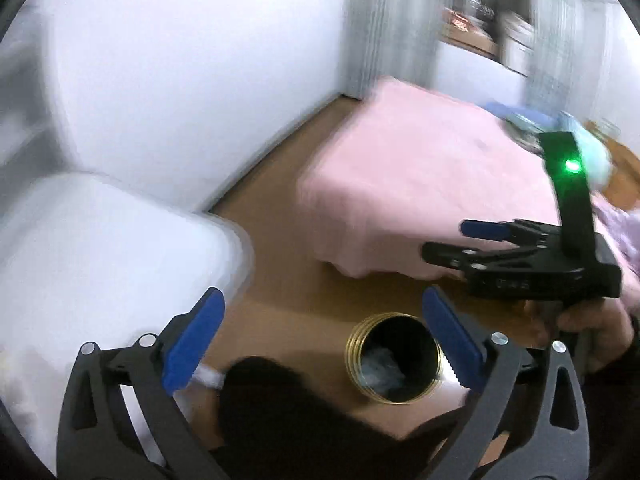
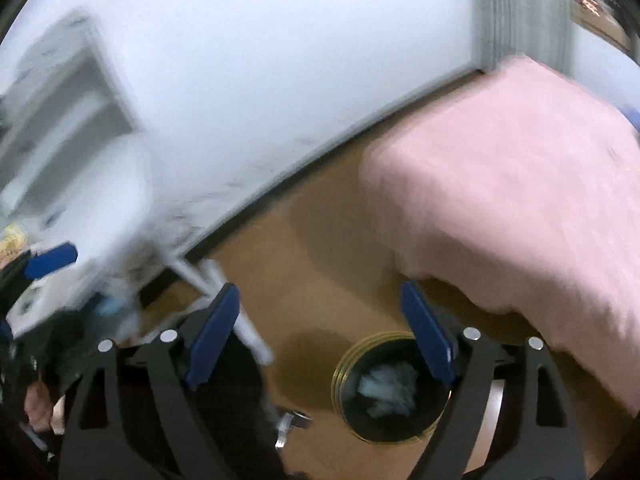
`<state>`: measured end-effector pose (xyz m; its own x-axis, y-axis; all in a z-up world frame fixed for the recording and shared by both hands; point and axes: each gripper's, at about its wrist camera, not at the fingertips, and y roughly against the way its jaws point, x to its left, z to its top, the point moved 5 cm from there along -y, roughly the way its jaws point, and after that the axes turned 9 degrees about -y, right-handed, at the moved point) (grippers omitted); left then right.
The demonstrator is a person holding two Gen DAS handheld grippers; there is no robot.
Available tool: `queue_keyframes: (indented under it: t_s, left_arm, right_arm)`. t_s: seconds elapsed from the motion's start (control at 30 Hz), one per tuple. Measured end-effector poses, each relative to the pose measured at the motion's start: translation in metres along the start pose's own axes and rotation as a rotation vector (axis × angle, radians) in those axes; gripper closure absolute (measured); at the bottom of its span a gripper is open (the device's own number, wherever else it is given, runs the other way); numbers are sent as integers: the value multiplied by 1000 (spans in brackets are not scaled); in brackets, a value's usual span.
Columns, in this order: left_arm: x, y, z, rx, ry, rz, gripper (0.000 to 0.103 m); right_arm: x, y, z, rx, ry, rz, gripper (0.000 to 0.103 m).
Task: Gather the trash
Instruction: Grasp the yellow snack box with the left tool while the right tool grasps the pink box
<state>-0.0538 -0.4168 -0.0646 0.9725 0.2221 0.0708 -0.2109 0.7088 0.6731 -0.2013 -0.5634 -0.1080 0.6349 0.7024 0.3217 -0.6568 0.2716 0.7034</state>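
Both views were smeared with blur, but the bin (image 1: 394,358) read clearly: a black round can with a gold rim, standing on the brown floor (image 1: 280,216) below the grippers, pale crumpled trash (image 2: 386,394) lying inside it. The left gripper (image 1: 322,338) had its blue-padded jaws spread wide, nothing between them but floor and the bin's rim showing beside the right-hand finger. The right gripper (image 2: 324,334) stood wide too, empty, its right-hand pad overlapping the bin's far rim in that view.

In the left wrist view the right gripper (image 1: 444,240) showed side-on in front of the bed, a green light on its upright mount, a hand (image 1: 592,334) gripping its handle below.

Around the bin things were crowded. The pink bed (image 1: 420,184) came down close on the right, its cover's corner hanging just beyond the bin. Blue and teal cloth lay blurred at the bed's far side. A white rounded chair (image 1: 100,248) filled the left, white legs (image 2: 224,292) slanting down to the floor behind the right gripper's left finger. A dark shape (image 1: 280,412) sat low between the left gripper's fingers, just beside the bin; too blurred to name. A white wall (image 1: 192,80) and grey curtain (image 1: 384,28) closed off the back.
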Motion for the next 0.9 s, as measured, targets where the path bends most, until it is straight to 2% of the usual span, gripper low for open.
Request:
queue_keyframes:
  t_s: [0.1,0.2,0.37,0.5,0.6,0.77,0.9]
  left_arm:
    - [70,55,-29,9,78,186,7]
    - [144,113,-83,47,228,362,7]
    - [219,190,-174,104,466,574,7]
    - [248,232,-230,126,602,655,7]
    - [255,250,-257,139,670,692,7]
    - [258,264,-279,148,705,713,7]
    - [264,270,-283,148,713,716,7]
  right_arm:
    - [93,-9,6,20,160,142,22]
    - [185,-22,0,57,301,275,22]
    - [327,-36,-26,129,505,466,22]
    - [431,-51,-54,155,717,553,22]
    - [483,-63,-75,178,800,563,22]
    - [540,-95,-91,217,844,521,25]
    - [554,-117,-96,214,862,455,28]
